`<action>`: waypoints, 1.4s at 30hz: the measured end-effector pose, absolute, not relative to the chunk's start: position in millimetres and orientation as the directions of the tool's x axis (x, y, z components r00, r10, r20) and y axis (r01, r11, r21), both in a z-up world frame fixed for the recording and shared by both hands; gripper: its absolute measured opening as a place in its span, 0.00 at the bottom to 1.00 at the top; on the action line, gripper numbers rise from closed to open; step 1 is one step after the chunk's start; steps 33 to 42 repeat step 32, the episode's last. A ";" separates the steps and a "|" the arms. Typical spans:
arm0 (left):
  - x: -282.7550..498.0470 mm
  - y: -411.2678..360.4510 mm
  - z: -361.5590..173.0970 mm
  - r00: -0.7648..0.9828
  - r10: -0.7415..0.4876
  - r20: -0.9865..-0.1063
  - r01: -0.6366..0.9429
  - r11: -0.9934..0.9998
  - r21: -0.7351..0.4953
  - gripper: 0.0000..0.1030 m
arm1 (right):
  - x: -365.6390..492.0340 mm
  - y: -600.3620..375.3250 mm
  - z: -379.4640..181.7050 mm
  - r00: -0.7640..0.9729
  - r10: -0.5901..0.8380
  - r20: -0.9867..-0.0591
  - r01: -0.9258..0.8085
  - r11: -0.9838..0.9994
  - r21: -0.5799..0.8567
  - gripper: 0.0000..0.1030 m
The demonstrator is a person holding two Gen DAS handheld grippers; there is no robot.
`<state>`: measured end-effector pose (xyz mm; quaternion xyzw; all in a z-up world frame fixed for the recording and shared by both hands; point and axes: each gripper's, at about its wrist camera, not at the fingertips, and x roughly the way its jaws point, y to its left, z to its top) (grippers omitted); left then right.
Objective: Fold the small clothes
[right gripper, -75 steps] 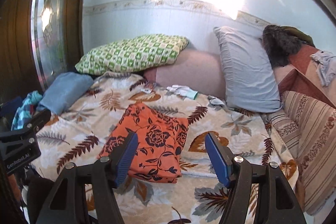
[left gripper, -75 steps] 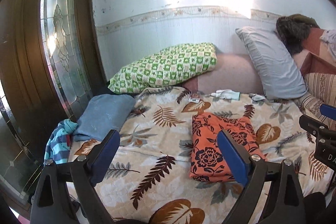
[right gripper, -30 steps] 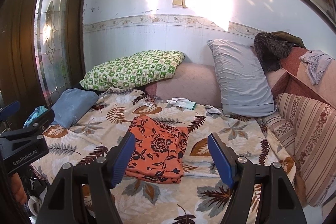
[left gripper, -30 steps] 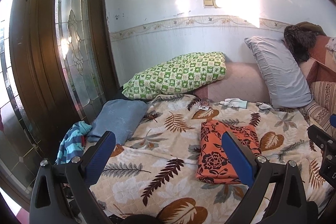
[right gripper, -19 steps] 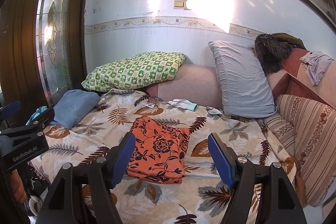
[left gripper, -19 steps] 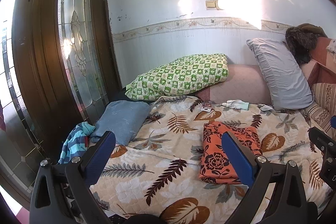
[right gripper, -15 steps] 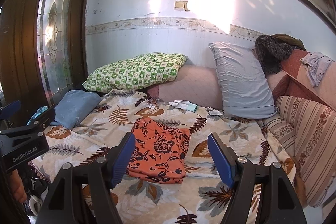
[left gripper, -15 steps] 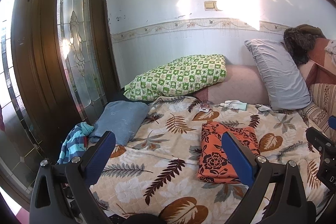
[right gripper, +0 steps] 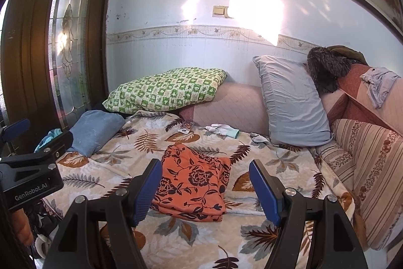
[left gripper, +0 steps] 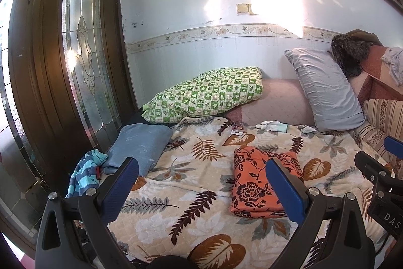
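An orange garment with a dark flower print lies folded into a flat rectangle on the leaf-patterned bedspread; it also shows in the right wrist view. My left gripper is open and empty, held back from the bed, with the garment by its right finger. My right gripper is open and empty, held back with the garment seen between its fingers.
A green checked pillow, a grey pillow and a blue pillow lie along the bed's far and left sides. A striped blue cloth hangs at the left edge. Small white socks lie by the wall. A striped cushion is right.
Both grippers have drawn back and risen from the bed, so the folded orange garment looks farther away. The garment itself has not moved.
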<state>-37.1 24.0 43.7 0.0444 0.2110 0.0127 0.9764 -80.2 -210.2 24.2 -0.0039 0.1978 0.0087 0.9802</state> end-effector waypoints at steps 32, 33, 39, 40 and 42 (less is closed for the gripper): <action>61.5 45.0 7.2 0.847 -0.015 -0.531 0.000 1.000 -0.029 0.98 | 12.6 -199.5 -5.9 0.877 0.086 -0.473 -0.097 0.995 0.001 0.73; 61.5 45.0 7.2 0.847 -0.015 -0.531 0.000 1.000 -0.029 0.98 | 12.6 -199.5 -5.9 0.877 0.086 -0.473 -0.097 0.995 0.001 0.73; 61.5 45.0 7.2 0.847 -0.015 -0.531 0.000 1.000 -0.029 0.98 | 12.6 -199.5 -5.9 0.877 0.086 -0.473 -0.097 0.995 0.001 0.73; 61.5 45.0 7.2 0.847 -0.015 -0.531 0.000 1.000 -0.029 0.98 | 12.6 -199.5 -5.9 0.877 0.086 -0.473 -0.097 0.995 0.001 0.73; 61.5 45.0 7.2 0.847 -0.015 -0.531 0.000 1.000 -0.029 0.98 | 12.6 -199.5 -5.9 0.877 0.086 -0.473 -0.097 0.995 0.001 0.73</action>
